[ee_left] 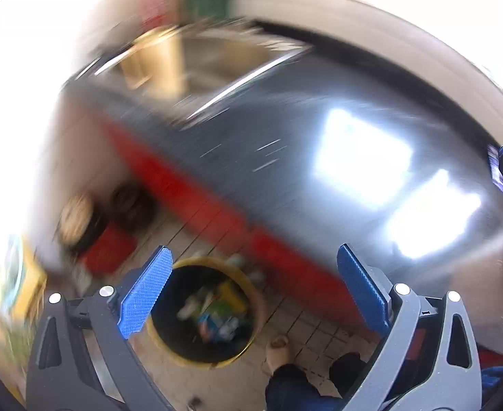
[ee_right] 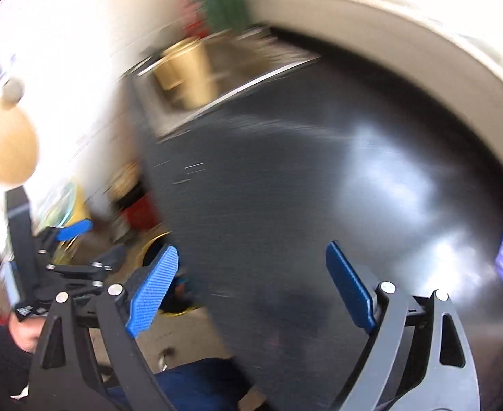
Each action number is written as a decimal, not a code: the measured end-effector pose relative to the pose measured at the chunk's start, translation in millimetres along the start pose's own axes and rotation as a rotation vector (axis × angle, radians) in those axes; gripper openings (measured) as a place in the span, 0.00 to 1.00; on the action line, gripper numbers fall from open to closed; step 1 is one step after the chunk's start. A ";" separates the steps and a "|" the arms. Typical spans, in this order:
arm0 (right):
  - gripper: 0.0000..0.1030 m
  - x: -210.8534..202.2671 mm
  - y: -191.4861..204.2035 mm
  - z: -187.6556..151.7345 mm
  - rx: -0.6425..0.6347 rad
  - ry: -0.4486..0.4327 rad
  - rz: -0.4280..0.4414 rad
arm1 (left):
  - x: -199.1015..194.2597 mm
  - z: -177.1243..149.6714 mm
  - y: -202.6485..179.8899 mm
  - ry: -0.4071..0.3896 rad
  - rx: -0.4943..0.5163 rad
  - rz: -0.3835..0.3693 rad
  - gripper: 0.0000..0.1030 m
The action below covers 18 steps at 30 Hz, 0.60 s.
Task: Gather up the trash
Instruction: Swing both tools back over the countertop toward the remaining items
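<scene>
Both views are motion-blurred. My left gripper [ee_left: 253, 289] is open and empty, above a yellow-rimmed trash bin [ee_left: 169, 346] that stands on the tiled floor below the counter edge. The bin holds several pieces of trash [ee_left: 213, 311], among them green, yellow and blue wrappers. My right gripper [ee_right: 251, 287] is open and empty over the dark countertop [ee_right: 303, 188]. The left gripper also shows in the right wrist view [ee_right: 76, 229], at the left, beside a sliver of the bin [ee_right: 155, 239].
The dark countertop [ee_left: 285, 137] has a red front edge [ee_left: 189, 185]. A sink [ee_left: 217, 58] with a tan container [ee_left: 159, 58] lies at the far end. Red and round items [ee_left: 107, 226] sit on the floor. The person's foot [ee_left: 279, 349] is near the bin.
</scene>
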State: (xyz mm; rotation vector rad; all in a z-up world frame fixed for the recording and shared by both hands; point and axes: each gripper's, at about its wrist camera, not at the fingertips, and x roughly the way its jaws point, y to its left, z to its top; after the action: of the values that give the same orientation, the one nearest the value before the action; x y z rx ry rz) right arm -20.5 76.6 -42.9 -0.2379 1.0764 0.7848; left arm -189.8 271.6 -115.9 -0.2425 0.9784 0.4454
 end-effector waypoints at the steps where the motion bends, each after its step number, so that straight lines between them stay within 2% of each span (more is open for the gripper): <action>1: 0.83 -10.3 -21.8 -5.4 0.037 -0.016 -0.043 | 1.2 11.4 -21.8 -0.014 0.049 -0.034 0.91; 2: 0.83 -23.8 -50.0 -13.4 0.090 -0.034 -0.095 | 2.8 22.1 -43.4 -0.026 0.101 -0.068 0.91; 5: 0.83 -51.6 -109.1 -35.6 0.219 -0.066 -0.178 | 8.8 48.1 -117.1 -0.053 0.249 -0.162 0.91; 8: 0.83 -79.8 -176.4 -65.1 0.371 -0.082 -0.262 | 12.0 61.7 -186.9 -0.064 0.369 -0.247 0.91; 13: 0.83 -105.1 -235.0 -100.0 0.494 -0.095 -0.346 | 11.4 61.5 -286.9 -0.059 0.510 -0.347 0.91; 18: 0.83 -109.8 -275.0 -119.3 0.559 -0.088 -0.366 | 23.9 59.2 -349.6 -0.028 0.588 -0.398 0.91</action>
State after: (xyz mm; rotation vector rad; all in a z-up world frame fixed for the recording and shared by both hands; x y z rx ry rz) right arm 55.9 -233.0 -58.3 0.0761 1.0867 0.1494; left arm 29.1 -8.2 -104.1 0.1035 0.9646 -0.2078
